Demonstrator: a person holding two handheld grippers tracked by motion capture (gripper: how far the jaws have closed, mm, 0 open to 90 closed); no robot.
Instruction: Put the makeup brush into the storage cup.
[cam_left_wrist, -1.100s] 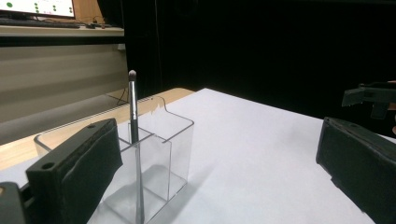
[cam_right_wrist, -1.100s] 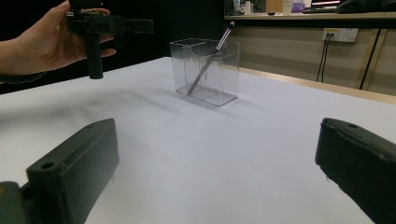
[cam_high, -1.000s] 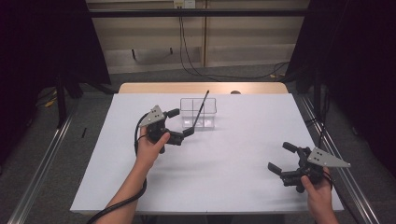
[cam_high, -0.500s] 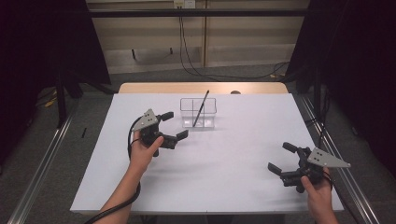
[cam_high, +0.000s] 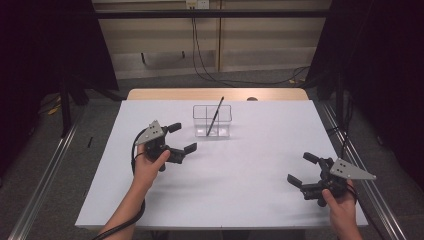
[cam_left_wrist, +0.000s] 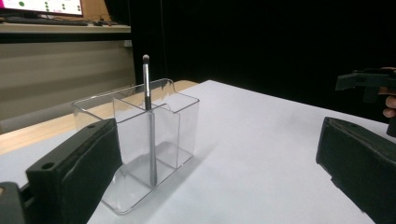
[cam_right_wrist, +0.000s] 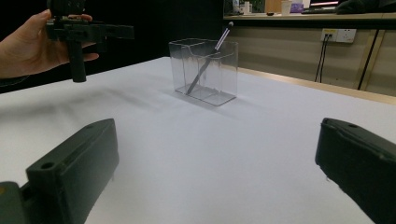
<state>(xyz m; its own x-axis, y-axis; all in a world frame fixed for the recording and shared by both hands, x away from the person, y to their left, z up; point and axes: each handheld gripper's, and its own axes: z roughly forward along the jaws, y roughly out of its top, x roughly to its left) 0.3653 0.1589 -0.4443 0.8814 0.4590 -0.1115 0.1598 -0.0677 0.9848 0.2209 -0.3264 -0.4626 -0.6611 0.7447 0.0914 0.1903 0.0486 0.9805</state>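
a clear box (cam_high: 212, 121) is standing on the white table (cam_high: 240, 200) toward its far edge; a brush (cam_high: 215, 116) is leaning inside it, tip up, sticking out above the rim; the left gripper (cam_high: 181, 138) is hovering near the box on its left, jaws spread wide, gripping nothing; the right gripper (cam_high: 301, 169) is sitting well apart at the table's right near corner, jaws also spread and holding nothing; in the left gripper view the box (cam_left_wrist: 140, 144) is showing a divider, the brush (cam_left_wrist: 148, 116) standing by it.
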